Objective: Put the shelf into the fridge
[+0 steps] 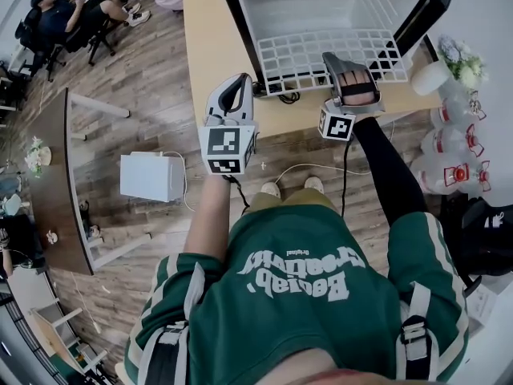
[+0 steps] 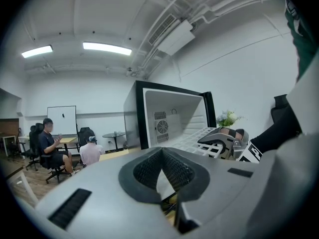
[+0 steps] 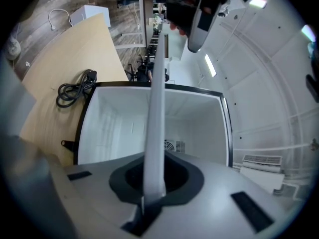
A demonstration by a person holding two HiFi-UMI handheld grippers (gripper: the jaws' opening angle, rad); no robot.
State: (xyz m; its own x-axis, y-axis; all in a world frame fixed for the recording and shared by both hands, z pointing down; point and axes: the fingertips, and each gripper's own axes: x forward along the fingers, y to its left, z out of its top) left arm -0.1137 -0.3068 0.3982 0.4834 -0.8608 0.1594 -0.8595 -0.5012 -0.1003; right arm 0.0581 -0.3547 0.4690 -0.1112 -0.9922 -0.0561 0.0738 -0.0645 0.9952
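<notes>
The right gripper (image 3: 154, 183) has its jaws clenched on the near edge of a white wire grid shelf (image 3: 157, 108), which in the right gripper view runs edge-on as a pale bar straight out from between the pads. In the head view this gripper (image 1: 335, 64) sits at the right part of the shelf's (image 1: 321, 54) near edge. The shelf lies flat. Its far part is inside a black-framed mini fridge (image 1: 240, 22) with a white interior, and its near part juts out over the fridge's front lip. The shelf spans almost the full width of the opening, close to both side walls.

The left gripper (image 2: 162, 151) has its jaws closed together with nothing between them. It hangs (image 1: 236, 91) to the left of the shelf, above the near edge of the table and apart from the shelf.

The fridge stands on a light wooden table (image 1: 208, 46). Bare tabletop lies to its left, and a narrow strip runs along its front. A coiled black cable (image 1: 284, 97) lies on that strip, just under the shelf's near-left corner.

Counted: one fridge, one shelf, one cable coil, two grippers. On the wood-plank floor (image 1: 152, 87) to the near left stands one white box (image 1: 151, 176). White flowers (image 1: 461, 58) sit at the table's right end. One seated person (image 1: 64, 14) is at the far left.
</notes>
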